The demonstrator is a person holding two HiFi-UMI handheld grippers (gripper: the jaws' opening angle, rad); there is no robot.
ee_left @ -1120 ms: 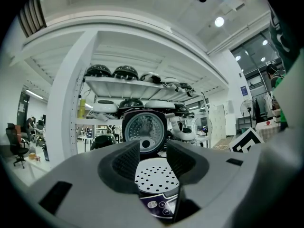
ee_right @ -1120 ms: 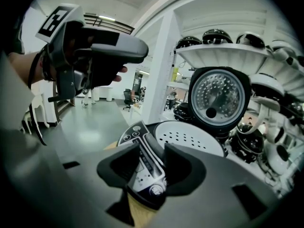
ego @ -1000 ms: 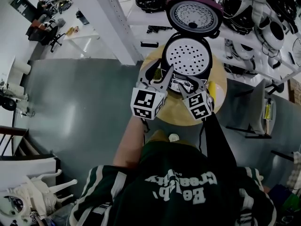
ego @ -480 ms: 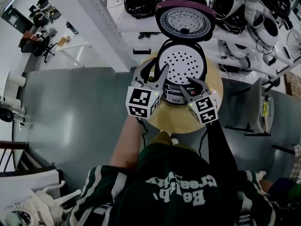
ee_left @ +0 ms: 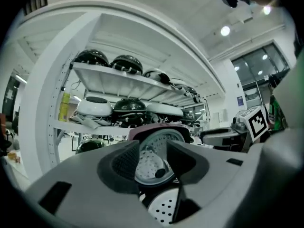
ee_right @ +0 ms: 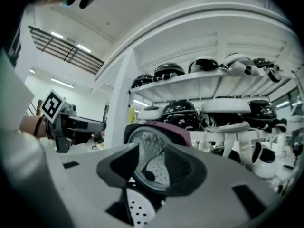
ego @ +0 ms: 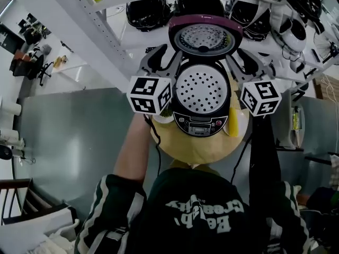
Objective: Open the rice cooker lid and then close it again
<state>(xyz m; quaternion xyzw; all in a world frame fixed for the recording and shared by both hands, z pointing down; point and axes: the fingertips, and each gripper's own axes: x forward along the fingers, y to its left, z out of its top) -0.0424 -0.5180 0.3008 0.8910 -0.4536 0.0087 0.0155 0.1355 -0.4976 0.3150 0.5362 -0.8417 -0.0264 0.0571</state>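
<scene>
Since a second ago both grippers have come up from low at the front of the rice cooker [ego: 201, 125] and now flank its raised lid [ego: 205, 36], with the left gripper [ego: 161, 58] at the lid's left rim and the right gripper [ego: 241, 61] at its right. Each has its jaws apart with nothing pinched, and each gripper view looks through the gap at the lid's inner face beyond. The cooker sits open on the round wooden table [ego: 196, 150] with its perforated tray [ego: 201, 89] exposed. The lid stands upright on its rear hinge, on the side away from the person. Closing it, I judge, means swinging the top edge forward and down toward the person. The hinge axis runs left to right, and neither gripper is clearly nearer, so either could push.
</scene>
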